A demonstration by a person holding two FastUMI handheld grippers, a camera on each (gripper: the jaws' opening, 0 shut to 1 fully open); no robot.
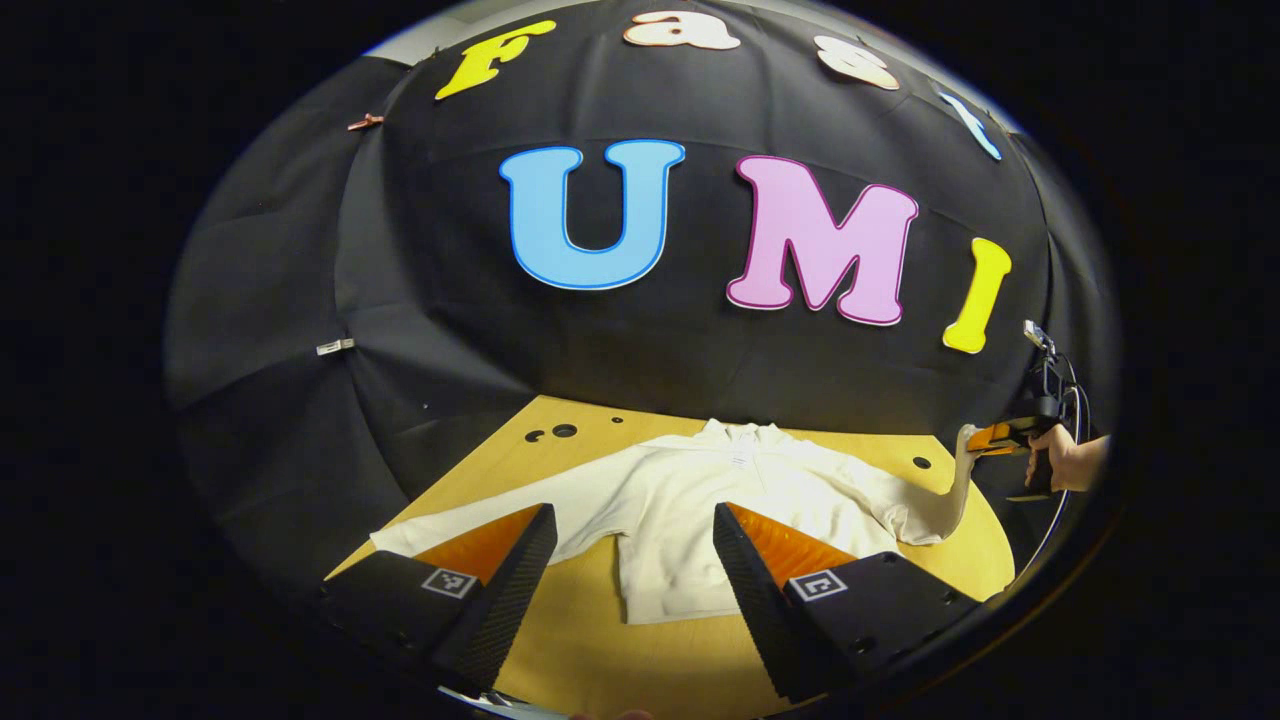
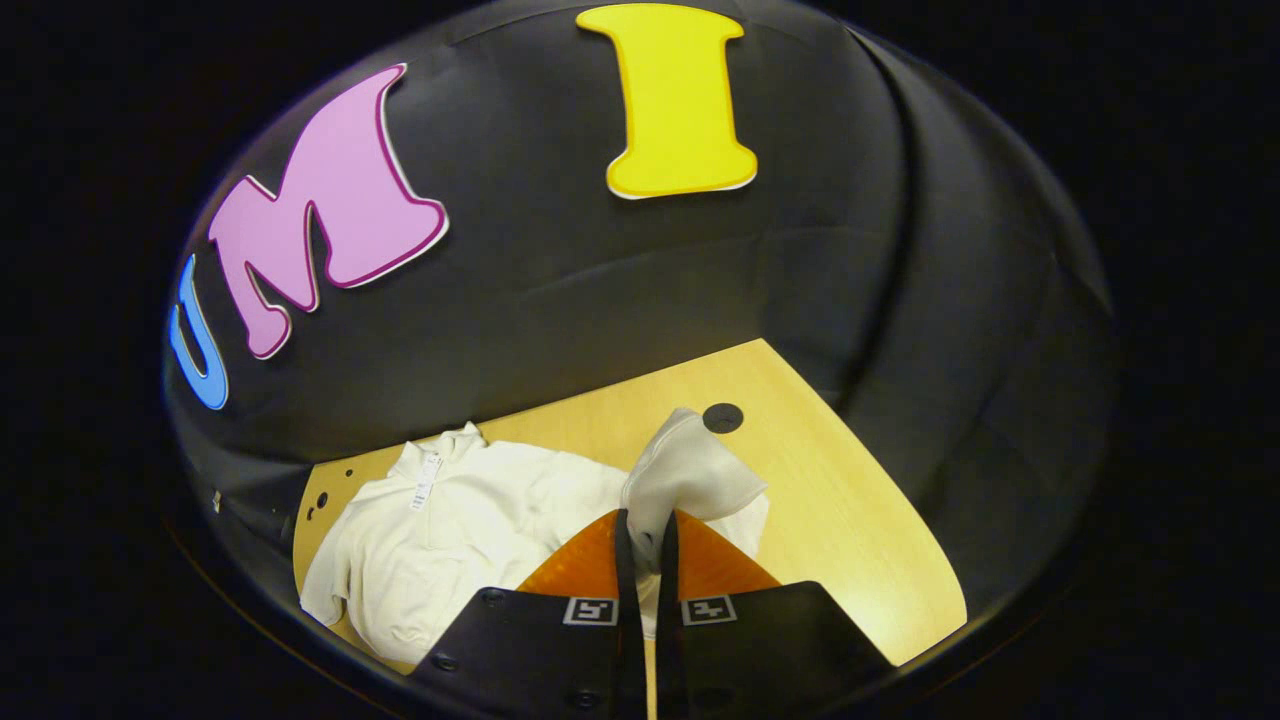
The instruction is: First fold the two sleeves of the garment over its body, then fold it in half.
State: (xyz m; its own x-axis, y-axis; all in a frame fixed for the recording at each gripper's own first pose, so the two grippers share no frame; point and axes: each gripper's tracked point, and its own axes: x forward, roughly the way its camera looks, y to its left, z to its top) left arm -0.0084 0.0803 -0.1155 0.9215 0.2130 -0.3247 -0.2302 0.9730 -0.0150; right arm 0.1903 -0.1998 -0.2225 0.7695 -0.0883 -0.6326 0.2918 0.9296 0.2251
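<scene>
A white long-sleeved garment [image 1: 690, 510] lies spread flat on the wooden table [image 1: 590, 650], collar toward the back wall. My left gripper [image 1: 635, 530] hovers open above the garment's lower body and holds nothing. Its near sleeve [image 1: 470, 525] stretches out flat to the left. At the far right of the left gripper view, a hand holds my right gripper [image 1: 972, 437], which has lifted the other sleeve's cuff [image 1: 962, 470] off the table. In the right gripper view, my right gripper [image 2: 645, 530] is shut on that sleeve [image 2: 690, 475], whose cuff stands up between the fingers, with the garment's body [image 2: 450, 530] to the left.
The wooden table [image 2: 850, 520] has round holes: a dark one [image 2: 722, 417] just behind the lifted cuff, and some [image 1: 563, 431] near the back left edge. Black cloth walls close in behind and on both sides. Bare tabletop lies right of the garment.
</scene>
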